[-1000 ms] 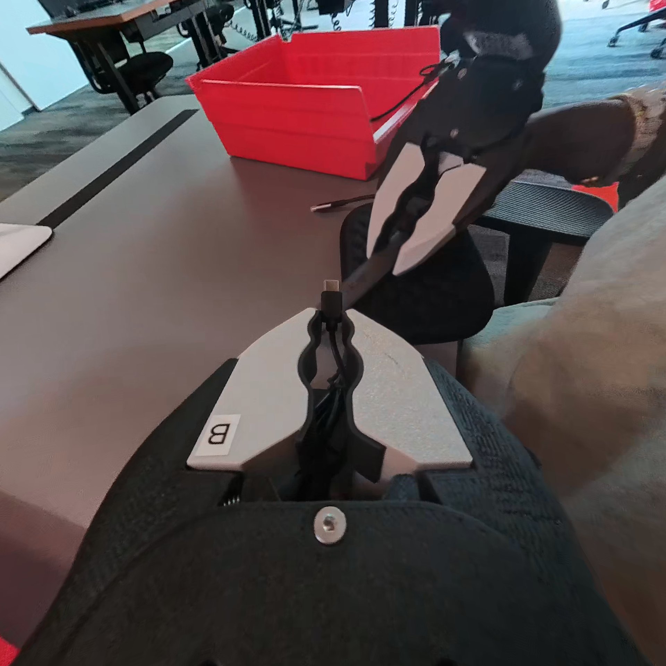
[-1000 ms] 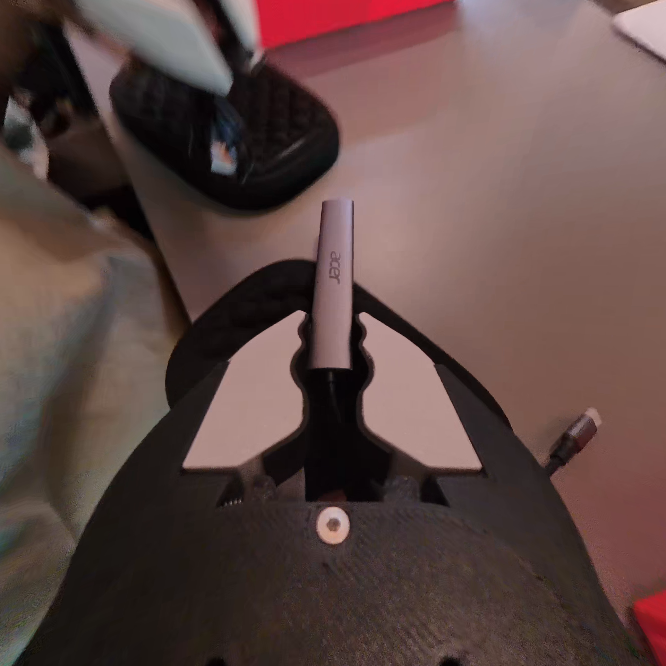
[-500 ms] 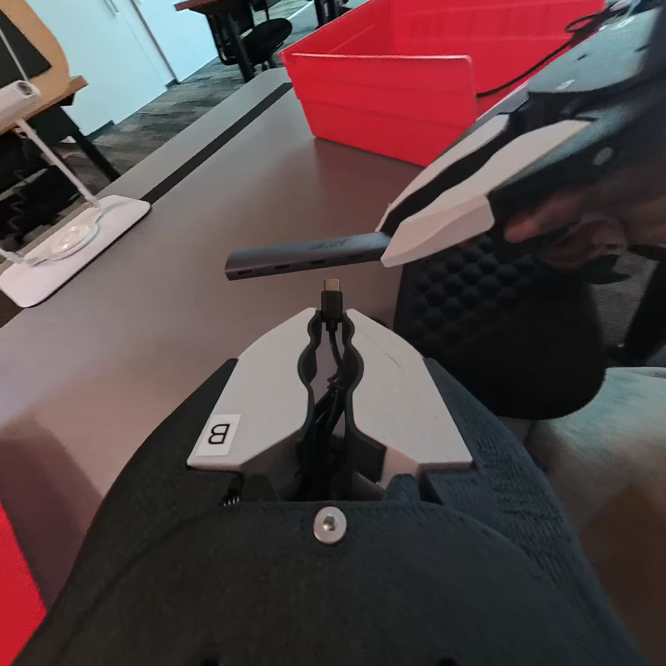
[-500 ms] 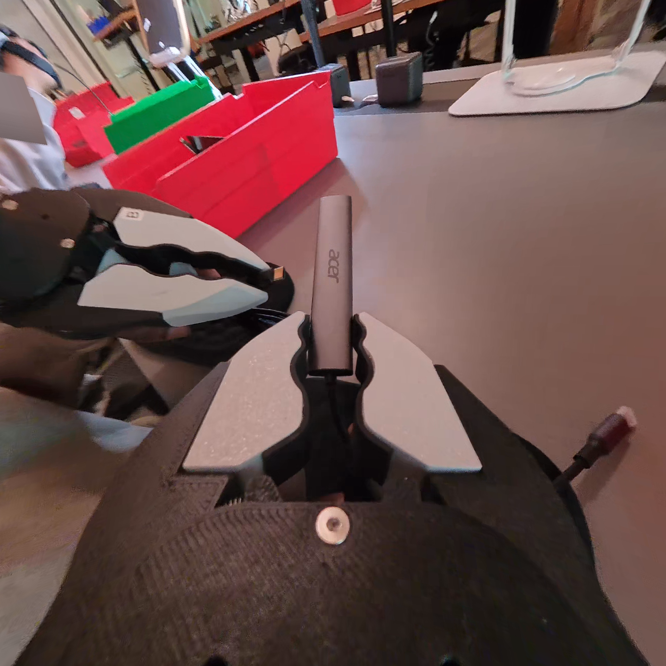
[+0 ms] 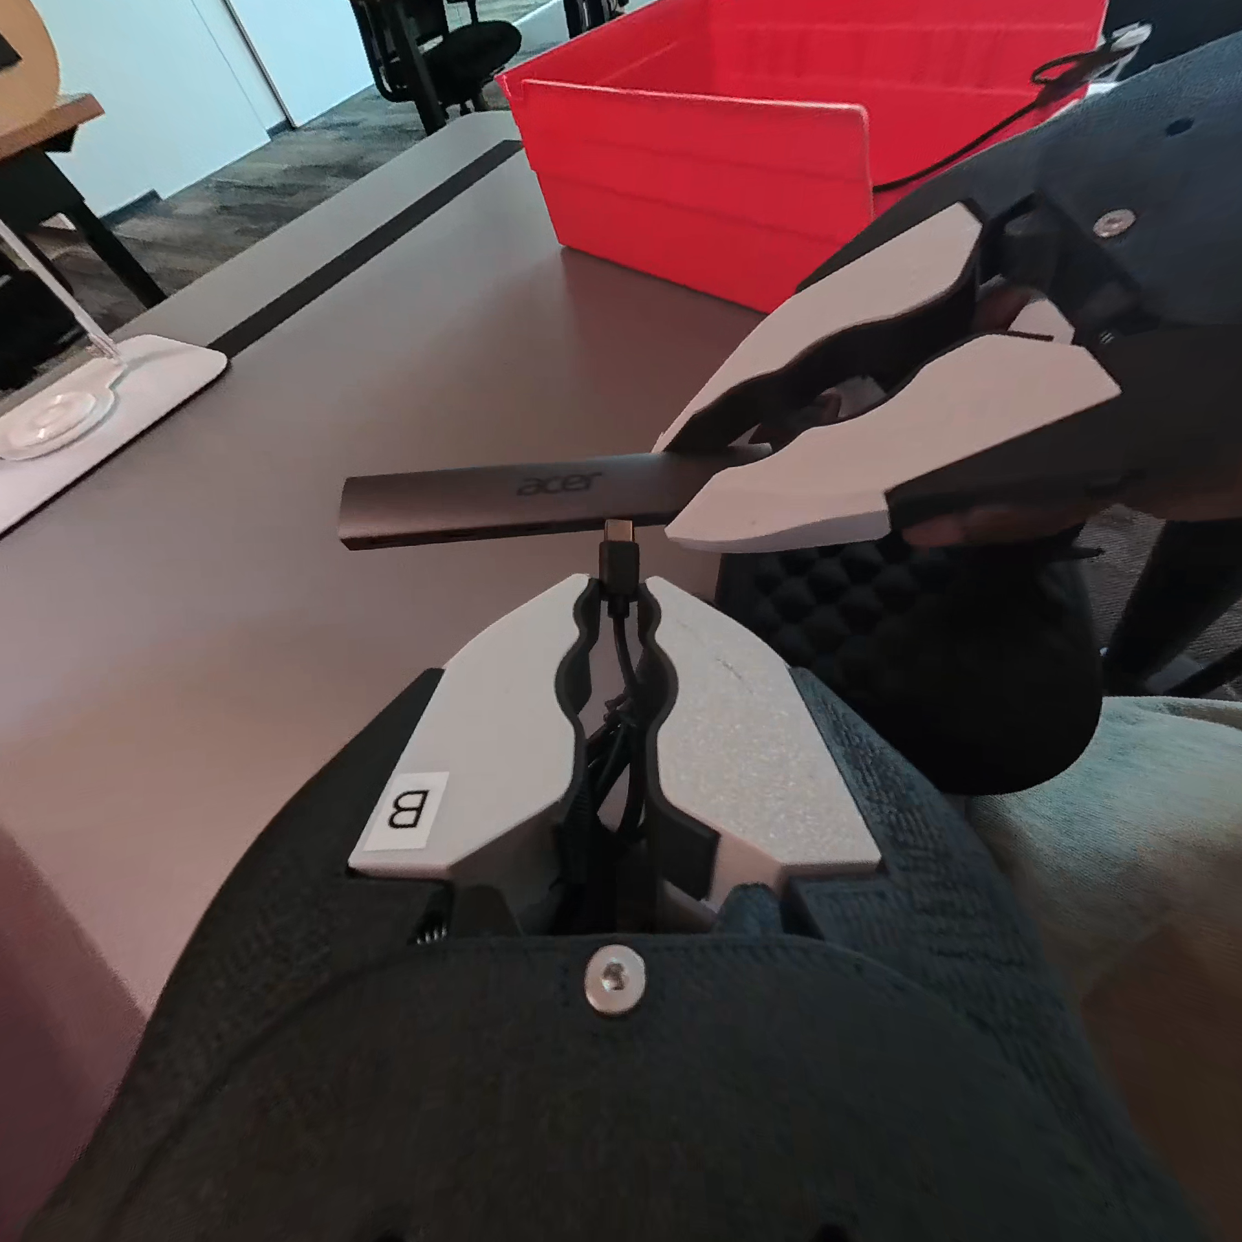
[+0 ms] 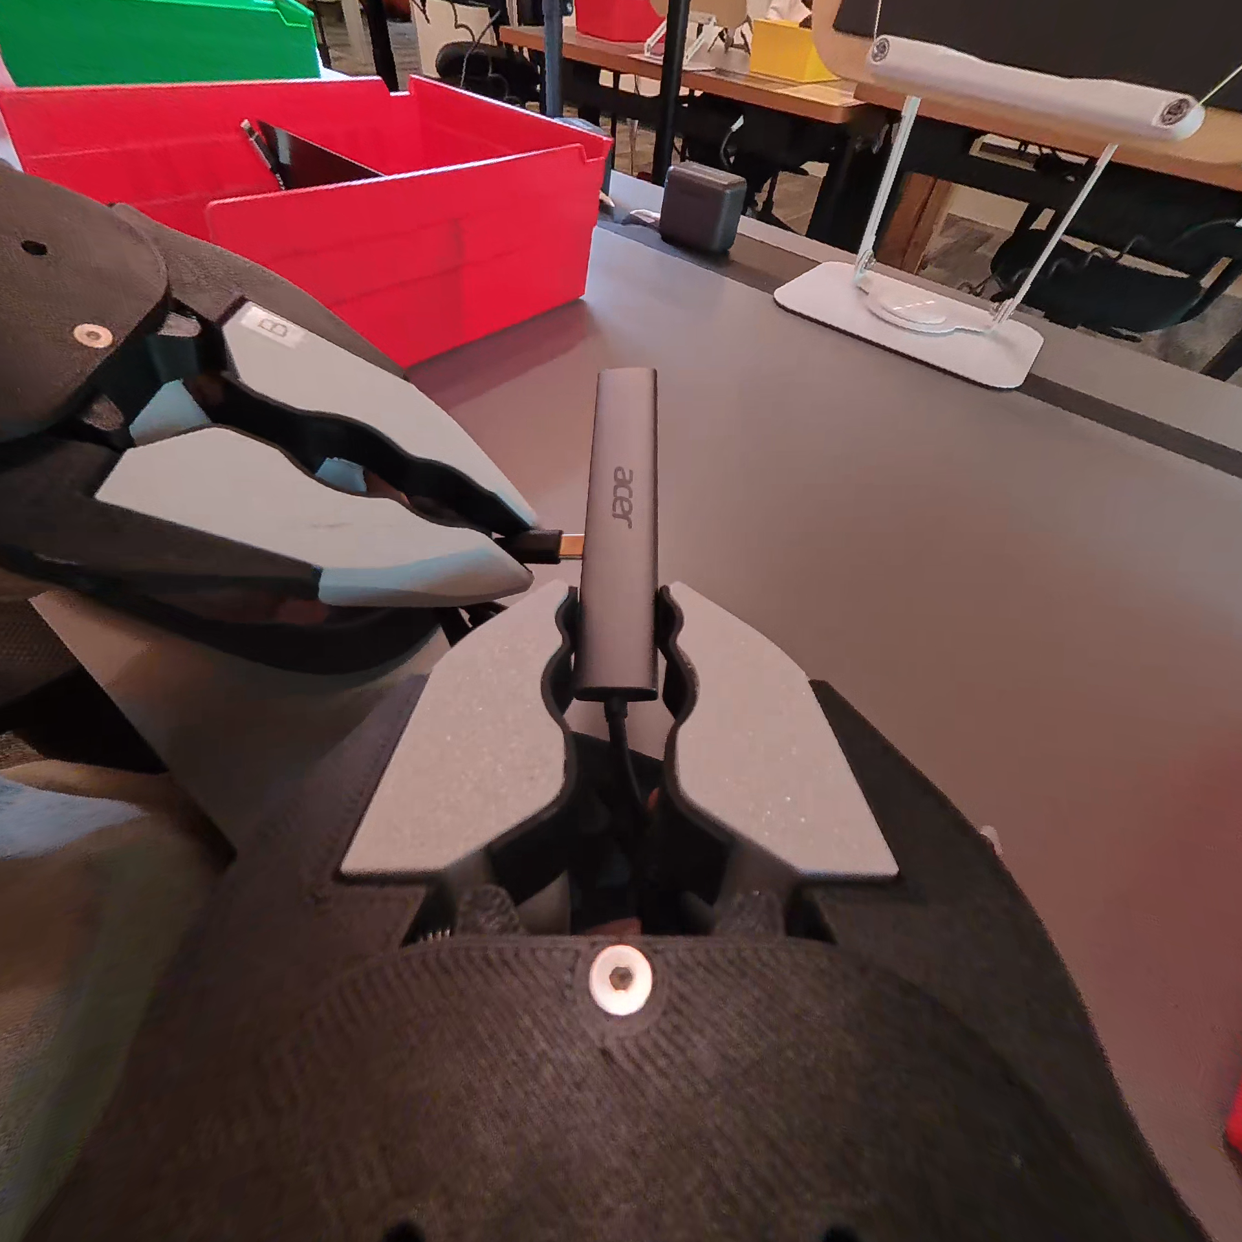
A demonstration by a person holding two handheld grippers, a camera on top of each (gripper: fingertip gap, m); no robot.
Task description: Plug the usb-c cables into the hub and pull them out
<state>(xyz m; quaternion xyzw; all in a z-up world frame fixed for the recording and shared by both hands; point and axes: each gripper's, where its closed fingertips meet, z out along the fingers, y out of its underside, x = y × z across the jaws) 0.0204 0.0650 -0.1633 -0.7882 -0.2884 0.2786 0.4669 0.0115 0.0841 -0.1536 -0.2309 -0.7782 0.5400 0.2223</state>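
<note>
Half a second ago my plug sat short of the hub; now the metal tip of the usb-c cable (image 5: 619,563) meets the near side edge of the hub (image 5: 511,496), close to where my right tongs (image 5: 699,494) hold it. I cannot tell whether the tip is in a port or only touching. My left tongs (image 5: 619,583) are pinched tight on the cable's black plug body, the cord trailing back between the fingers. My right tongs (image 6: 618,591) are clamped on the hub's cord end, so the grey bar sticks out past the fingertips, above the desk (image 5: 269,470). Beyond the hub stands a red bin (image 5: 692,161); to the hub's left sits a white stand base (image 5: 101,410). The hub carries a printed brand mark on its top face, and my left tongs wear a small white sticker (image 5: 403,810) with one letter.
</note>
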